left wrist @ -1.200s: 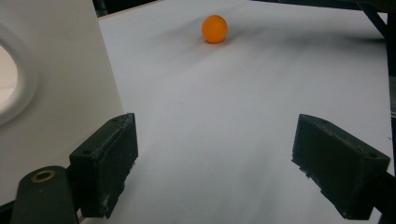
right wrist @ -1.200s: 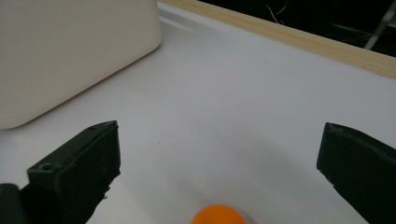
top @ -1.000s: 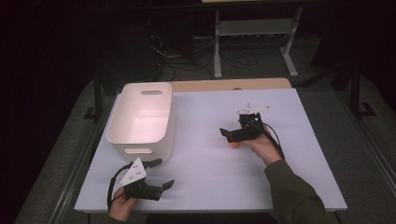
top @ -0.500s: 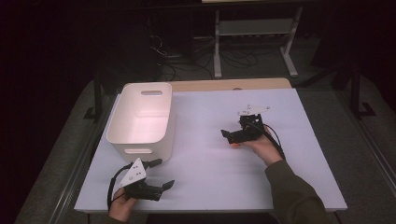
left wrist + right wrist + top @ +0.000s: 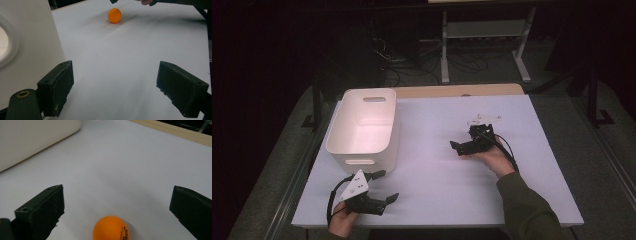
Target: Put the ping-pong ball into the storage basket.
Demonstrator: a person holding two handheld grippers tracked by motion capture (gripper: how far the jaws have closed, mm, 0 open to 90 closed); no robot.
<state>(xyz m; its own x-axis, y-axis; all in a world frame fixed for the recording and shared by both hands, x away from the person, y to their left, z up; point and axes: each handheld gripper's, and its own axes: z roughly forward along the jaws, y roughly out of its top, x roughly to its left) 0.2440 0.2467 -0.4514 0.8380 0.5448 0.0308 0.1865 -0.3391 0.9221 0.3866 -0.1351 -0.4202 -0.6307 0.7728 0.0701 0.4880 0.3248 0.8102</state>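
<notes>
Right gripper view: orange ball (image 5: 110,229) on white tabletop (image 5: 130,165), btwn spread fingers (image 5: 42,207) of right gripper (image 5: 117,207), untouched. White bin (image 5: 362,125) well apart. Left gripper (image 5: 379,187) near front edge, fingers spread.

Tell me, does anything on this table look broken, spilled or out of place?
Nothing stands out. The white bin stands upright on the table, and the orange ball lies whole on the bare surface between the open jaws of the right gripper. The left gripper is open too, beside the bin.
</notes>
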